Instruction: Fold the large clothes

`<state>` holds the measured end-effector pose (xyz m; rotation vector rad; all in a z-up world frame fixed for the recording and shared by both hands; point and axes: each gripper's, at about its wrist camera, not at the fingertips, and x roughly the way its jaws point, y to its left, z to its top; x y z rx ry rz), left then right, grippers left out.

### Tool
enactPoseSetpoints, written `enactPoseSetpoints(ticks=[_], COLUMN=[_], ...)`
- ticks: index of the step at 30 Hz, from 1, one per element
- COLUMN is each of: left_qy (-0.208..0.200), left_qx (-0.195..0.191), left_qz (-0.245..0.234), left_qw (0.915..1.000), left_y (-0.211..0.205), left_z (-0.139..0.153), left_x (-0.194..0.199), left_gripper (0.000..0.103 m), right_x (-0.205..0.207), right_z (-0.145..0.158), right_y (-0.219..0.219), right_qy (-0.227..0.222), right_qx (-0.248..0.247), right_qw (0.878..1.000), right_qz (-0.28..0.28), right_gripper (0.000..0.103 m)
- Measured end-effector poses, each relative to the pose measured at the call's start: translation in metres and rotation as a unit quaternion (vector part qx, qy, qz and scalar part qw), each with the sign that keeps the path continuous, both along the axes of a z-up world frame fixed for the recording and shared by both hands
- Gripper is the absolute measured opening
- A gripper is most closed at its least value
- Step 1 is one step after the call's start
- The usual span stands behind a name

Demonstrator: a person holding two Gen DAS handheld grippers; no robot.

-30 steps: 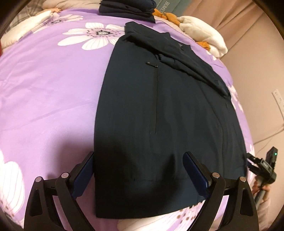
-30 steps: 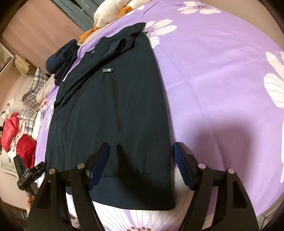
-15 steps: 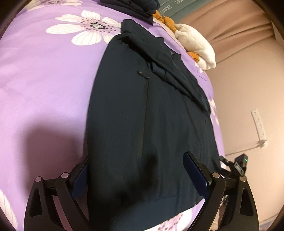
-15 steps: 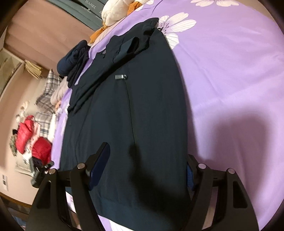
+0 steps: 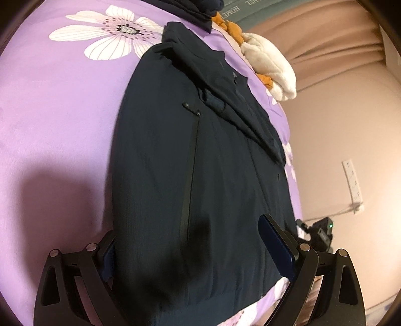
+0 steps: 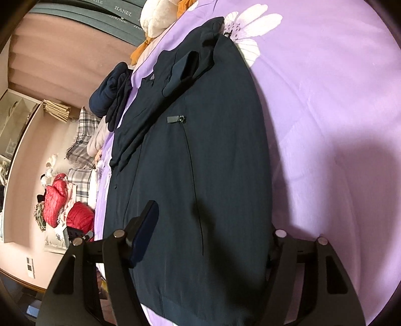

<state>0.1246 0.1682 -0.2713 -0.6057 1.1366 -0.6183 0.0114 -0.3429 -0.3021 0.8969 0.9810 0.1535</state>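
A dark navy jacket [image 5: 175, 150] lies flat on the purple flowered bedsheet [image 5: 62, 112], sleeves folded across its top and hem nearest me. My left gripper [image 5: 188, 233] is open and straddles the hem's left part: its left finger sits at the jacket's left edge, partly hidden by cloth, and its right finger rests above the fabric. In the right wrist view the jacket [image 6: 200, 150] fills the middle, with its zip pull [image 6: 176, 119] showing. My right gripper [image 6: 213, 223] is closing. Its left finger is over the cloth and its right fingertip is hidden at the jacket's right edge.
A white plush with orange [image 5: 270, 72] and folded dark clothes [image 5: 190, 7] lie at the bed's far end. A black device on a stand [image 5: 323, 233] stands beside the bed under a wall socket strip [image 5: 353, 183]. Red padded jackets [image 6: 57, 200] and a plaid blanket [image 6: 82, 130] lie beyond the bed.
Both grippers have come in over the hem and turned. The jacket's side edges, earlier inside the jaws, now cover each gripper's outer fingertip. The right jaws have narrowed a little.
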Motion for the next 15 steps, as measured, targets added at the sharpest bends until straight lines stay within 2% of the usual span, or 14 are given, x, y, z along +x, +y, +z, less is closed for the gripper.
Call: enactPoseSetpoints(ticks=[5, 15], left_qy=[-0.012, -0.05], left_qx=[0.026, 0.127], left_qz=[-0.015, -0.031], left_qw=[0.9995, 0.9901], left_y=[-0.005, -0.018], left_z=[0.003, 0.005], left_x=[-0.01, -0.038], left_gripper=[0.095, 0.095], right_x=[-0.02, -0.043], right_z=[0.0, 0.001], right_y=[0.002, 0.013], right_qy=[0.002, 0.009], right_qx=[0.007, 0.005], right_qw=[1.0, 1.0], right_qz=[0.001, 0.011], right_gripper=[0.064, 0.065])
